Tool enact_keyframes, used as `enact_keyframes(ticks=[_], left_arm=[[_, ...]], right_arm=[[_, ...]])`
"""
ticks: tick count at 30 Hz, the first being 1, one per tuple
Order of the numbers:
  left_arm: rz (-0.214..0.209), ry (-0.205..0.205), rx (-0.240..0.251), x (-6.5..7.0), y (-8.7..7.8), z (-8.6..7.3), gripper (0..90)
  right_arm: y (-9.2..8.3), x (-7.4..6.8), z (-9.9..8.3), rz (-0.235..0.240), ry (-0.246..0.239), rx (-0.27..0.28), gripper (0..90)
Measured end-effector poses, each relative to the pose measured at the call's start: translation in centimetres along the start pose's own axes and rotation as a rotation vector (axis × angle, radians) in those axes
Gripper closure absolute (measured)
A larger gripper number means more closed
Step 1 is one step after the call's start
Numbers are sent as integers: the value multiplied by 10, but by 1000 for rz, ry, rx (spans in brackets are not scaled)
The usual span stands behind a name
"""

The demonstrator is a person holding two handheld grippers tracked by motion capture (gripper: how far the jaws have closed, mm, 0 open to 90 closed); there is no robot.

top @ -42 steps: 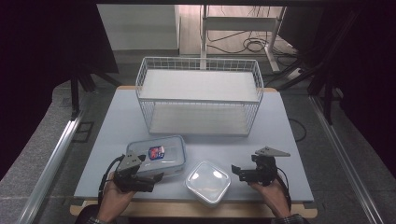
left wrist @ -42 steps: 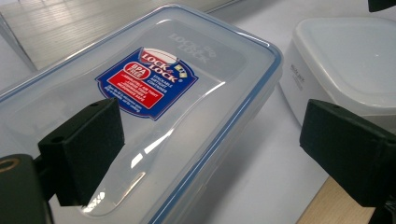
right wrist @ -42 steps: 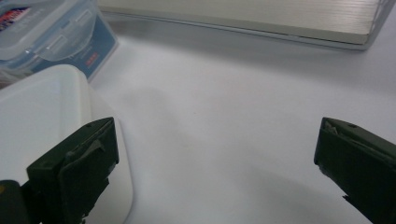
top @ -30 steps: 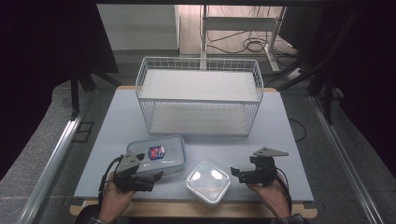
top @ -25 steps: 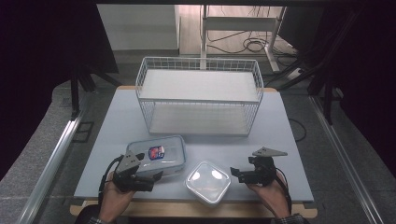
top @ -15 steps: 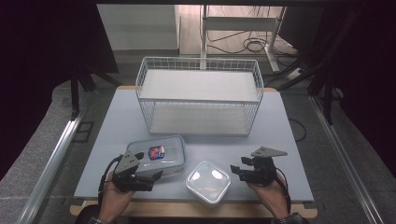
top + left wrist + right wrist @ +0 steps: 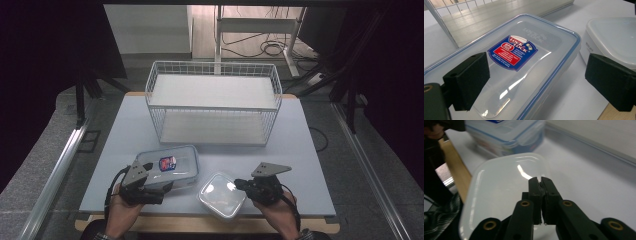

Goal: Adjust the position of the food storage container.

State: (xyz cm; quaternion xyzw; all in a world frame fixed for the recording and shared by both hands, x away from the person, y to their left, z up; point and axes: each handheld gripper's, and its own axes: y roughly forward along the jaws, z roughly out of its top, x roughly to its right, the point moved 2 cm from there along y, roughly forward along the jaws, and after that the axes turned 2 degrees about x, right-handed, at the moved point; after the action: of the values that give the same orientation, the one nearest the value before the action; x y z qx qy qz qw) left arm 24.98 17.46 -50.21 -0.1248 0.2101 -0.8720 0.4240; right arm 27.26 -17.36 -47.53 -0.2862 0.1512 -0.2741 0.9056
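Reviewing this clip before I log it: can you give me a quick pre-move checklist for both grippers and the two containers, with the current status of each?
1. Left gripper open wide enough for the rectangular container: ok, its jaws stand wide apart over the lid.
2. Left jaws actually touching that container: cannot tell.
3. Right gripper ready to grasp: not ok, its jaws are pressed together above the square container and hold nothing.
4. Rectangular container's lid seated: ok, it sits flat, with the blue seal even along the visible edges.
5. Containers apart from each other: ok, a strip of table shows between them.
6. Wire basket free inside: ok, both shelves look bare.
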Motion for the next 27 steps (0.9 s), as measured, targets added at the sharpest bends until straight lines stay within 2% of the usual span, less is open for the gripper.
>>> enact_keyframes(ticks=[2, 3, 4, 5, 12, 19, 22, 24, 27], left_arm=[[2, 1, -1, 0, 0, 0, 59], [2, 1, -1, 0, 0, 0, 59], [3, 2, -1, 0, 0, 0, 59], [3, 2, -1, 0, 0, 0, 59], [4, 4, 3, -1, -1, 0, 61], [7, 4, 5, -1, -2, 0, 61], [6, 3, 6, -1, -2, 0, 62], [7, 3, 5, -1, -2, 0, 62], [7, 4, 6, -1, -2, 0, 63]], right_arm=[[7, -14, 3, 60, -10, -6, 890], [7, -14, 3, 60, -10, -6, 890], [12, -24, 5, 88, -26, -17, 891], [12, -24, 5, 88, -26, -17, 891], [28, -54, 8, 171, -57, -40, 892], [45, -76, 8, 217, -97, -77, 892], [51, -80, 5, 210, -119, -108, 891], [53, -76, 3, 195, -124, -122, 892], [52, -72, 3, 211, -107, -119, 892]])
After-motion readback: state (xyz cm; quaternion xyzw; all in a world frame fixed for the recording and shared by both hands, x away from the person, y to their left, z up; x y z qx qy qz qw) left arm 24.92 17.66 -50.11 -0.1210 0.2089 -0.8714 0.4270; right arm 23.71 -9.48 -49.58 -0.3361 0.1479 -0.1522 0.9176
